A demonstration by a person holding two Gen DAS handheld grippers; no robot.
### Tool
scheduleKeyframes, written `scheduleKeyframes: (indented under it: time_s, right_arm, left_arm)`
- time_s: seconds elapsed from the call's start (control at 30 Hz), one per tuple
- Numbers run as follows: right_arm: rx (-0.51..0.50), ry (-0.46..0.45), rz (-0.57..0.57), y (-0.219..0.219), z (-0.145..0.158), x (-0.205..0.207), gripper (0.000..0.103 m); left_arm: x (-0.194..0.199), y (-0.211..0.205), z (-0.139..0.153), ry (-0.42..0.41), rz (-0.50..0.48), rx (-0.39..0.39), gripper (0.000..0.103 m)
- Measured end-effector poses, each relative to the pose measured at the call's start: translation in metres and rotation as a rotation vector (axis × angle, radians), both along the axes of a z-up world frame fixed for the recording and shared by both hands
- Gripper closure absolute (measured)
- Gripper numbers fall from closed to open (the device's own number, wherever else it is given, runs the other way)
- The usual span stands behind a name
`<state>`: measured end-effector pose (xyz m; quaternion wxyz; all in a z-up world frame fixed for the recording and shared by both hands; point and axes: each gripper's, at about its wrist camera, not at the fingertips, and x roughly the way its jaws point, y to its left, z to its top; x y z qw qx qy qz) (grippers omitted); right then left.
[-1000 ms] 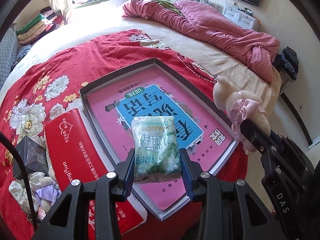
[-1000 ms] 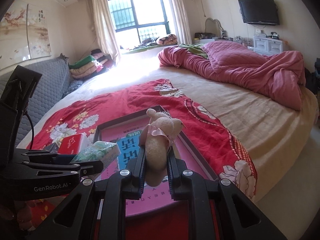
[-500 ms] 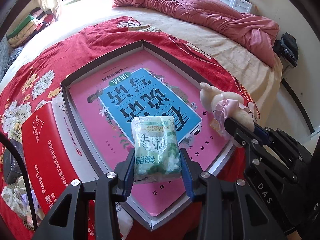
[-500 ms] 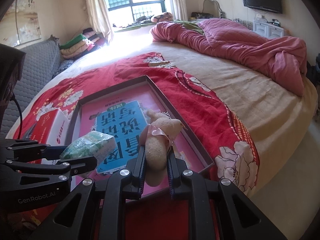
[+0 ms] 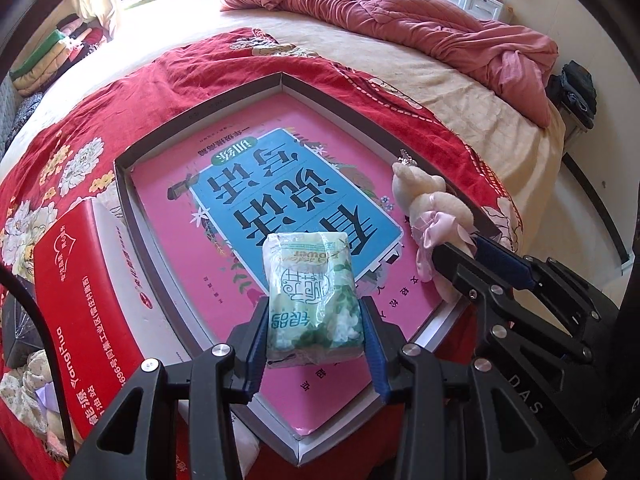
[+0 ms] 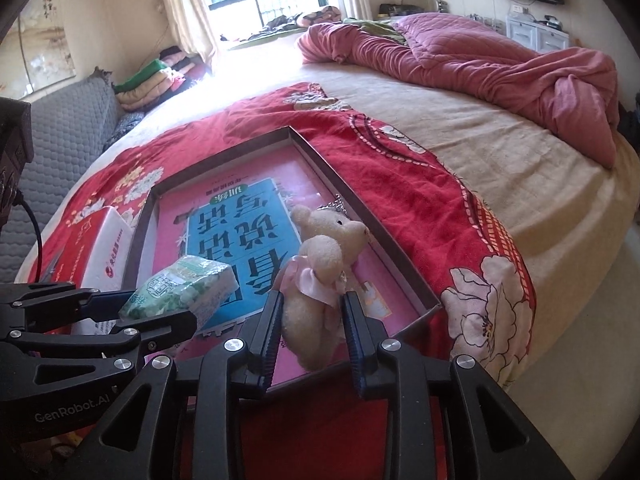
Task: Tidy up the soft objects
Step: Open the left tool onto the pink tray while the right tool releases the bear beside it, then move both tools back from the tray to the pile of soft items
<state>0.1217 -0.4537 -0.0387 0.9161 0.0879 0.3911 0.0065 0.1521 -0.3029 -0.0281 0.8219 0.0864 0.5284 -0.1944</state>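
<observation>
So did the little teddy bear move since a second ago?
Yes. The teddy bear went down toward the shallow box. Before, it sat high against the far red blanket; now it lies low over the box's near right corner, with the right tool opening around it.

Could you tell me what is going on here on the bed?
A person holds two grippers over a shallow box on the bed. The left gripper clamps a green tissue pack. The right gripper is opening around a plush toy, which sits between its fingers at the box's near corner.

Rumpled pink quilt (image 6: 500, 60); perhaps folded blankets (image 6: 156, 80).
</observation>
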Motion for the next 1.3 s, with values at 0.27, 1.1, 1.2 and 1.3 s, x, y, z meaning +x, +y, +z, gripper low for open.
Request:
scheduleKeyframes:
  time_s: [0.27, 1.1, 1.2, 1.3]
  right_arm:
    - [0.067, -0.081, -0.048, -0.013, 0.015, -0.013, 0.055]
    - [0.005, -0.145, -0.094, -0.005, 0.051, -0.029, 0.033]
    - [-0.016, -0.156, -0.085, 0.001, 0.059, -0.031, 0.029]
    - [-0.041, -0.156, -0.075, 0.006, 0.064, -0.032, 0.029]
  left_arm:
    - [-0.001, -0.003, -0.001, 0.002, -0.012, 0.029, 0.059]
    - [-0.031, 0.02, 0.052, -0.126, 0.016, 0.021, 0.031]
    - [-0.038, 0.027, 0.064, -0.162, 0.031, 0.001, 0.03]
    - [-0.045, 0.031, 0.076, -0.186, 0.029, -0.018, 0.022]
